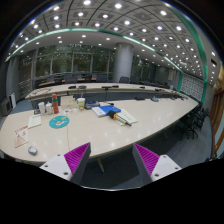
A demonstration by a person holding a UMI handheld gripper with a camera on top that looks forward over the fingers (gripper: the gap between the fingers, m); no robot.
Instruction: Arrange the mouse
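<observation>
Two parted gripper (pixel 108 160) fingers above table (pixel 150 112); mouse (pixel 33 149) far left, beside papers (pixel 22 135).

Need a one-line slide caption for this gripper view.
Open tongs held empty above a long conference table, with the white mouse off beside the left finger near the table's edge.

The gripper (pixel 112 158) hangs level in mid-air, fingers (pixel 76 156) spread wide apart, purple pads facing inward, nothing between them.

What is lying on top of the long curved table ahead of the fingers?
On the table: a white mouse, a teal disc, stacked books, papers and cups. Farther items are too small to identify. The open fingers hold nothing.
</observation>
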